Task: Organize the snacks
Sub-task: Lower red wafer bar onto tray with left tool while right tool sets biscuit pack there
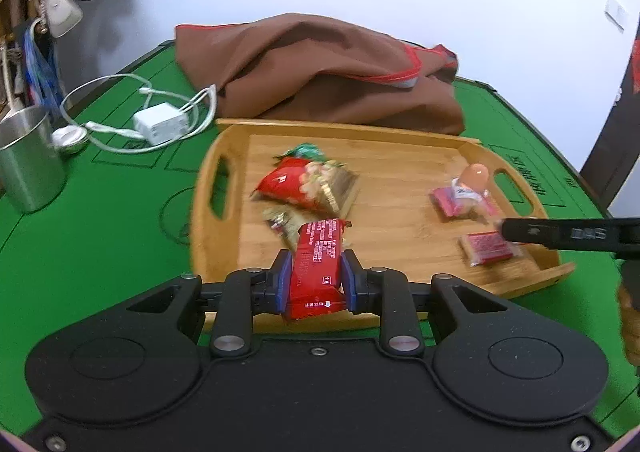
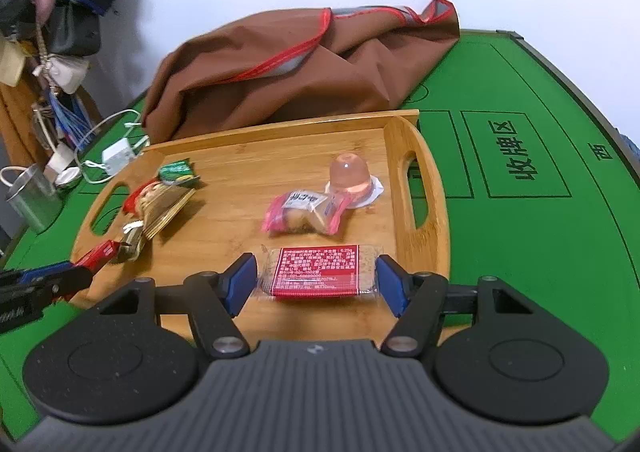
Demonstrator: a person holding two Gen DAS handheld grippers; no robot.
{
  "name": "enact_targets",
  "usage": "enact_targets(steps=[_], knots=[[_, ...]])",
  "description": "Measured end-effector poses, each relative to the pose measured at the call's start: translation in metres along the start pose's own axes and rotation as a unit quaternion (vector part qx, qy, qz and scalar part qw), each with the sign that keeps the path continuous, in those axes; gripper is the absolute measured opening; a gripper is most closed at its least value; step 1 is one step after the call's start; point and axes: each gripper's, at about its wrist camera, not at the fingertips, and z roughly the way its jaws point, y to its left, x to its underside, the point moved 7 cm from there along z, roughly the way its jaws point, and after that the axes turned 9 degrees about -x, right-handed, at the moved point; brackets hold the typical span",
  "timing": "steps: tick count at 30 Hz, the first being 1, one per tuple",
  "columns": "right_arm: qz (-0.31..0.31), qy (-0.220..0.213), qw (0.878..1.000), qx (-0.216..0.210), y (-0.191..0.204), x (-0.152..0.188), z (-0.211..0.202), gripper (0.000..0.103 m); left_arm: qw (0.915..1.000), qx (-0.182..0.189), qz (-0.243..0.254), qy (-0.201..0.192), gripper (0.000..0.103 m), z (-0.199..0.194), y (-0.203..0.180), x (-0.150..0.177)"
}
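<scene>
Pinched between the left gripper's [image 1: 315,279] blue pads, a red snack packet [image 1: 317,266] hangs over the wooden tray's [image 2: 420,156] near rim; light, crinkly and slippery, it is best gripped across its flat middle. Right gripper [image 2: 317,281] stands spread around a flat red-labelled bar [image 2: 318,273] lying on the tray. Farther in lie a pink wrapped cake [image 2: 304,212], a jelly cup [image 2: 349,172] and a peanut bag [image 1: 306,182].
</scene>
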Motion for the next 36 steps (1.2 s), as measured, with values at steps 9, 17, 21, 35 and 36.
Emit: enact_targets(steps=[9, 17, 21, 35, 36], knots=[[0.021, 0.026, 0.999, 0.013, -0.007, -0.007, 0.034, 0.068, 0.9995, 0.023, 0.022, -0.005, 0.025, 0.014, -0.039, -0.016], [0.027, 0.03, 0.999, 0.015, -0.01, -0.012, 0.044, 0.067, 0.9993, 0.007, 0.036, 0.005, 0.025, 0.04, -0.053, -0.014], [0.03, 0.029, 0.999, 0.012, -0.013, -0.015, 0.047, 0.068, 0.9985, -0.014, 0.053, 0.004, 0.025, 0.053, -0.054, -0.013], [0.013, 0.03, 0.999, 0.026, -0.013, -0.025, 0.058, 0.068, 0.9971, -0.05, 0.055, 0.017, 0.024, 0.091, -0.048, -0.028], [0.012, 0.031, 0.999, 0.027, -0.013, -0.025, 0.059, 0.068, 0.9968, -0.053, 0.056, 0.02, 0.023, 0.095, -0.047, -0.028]])
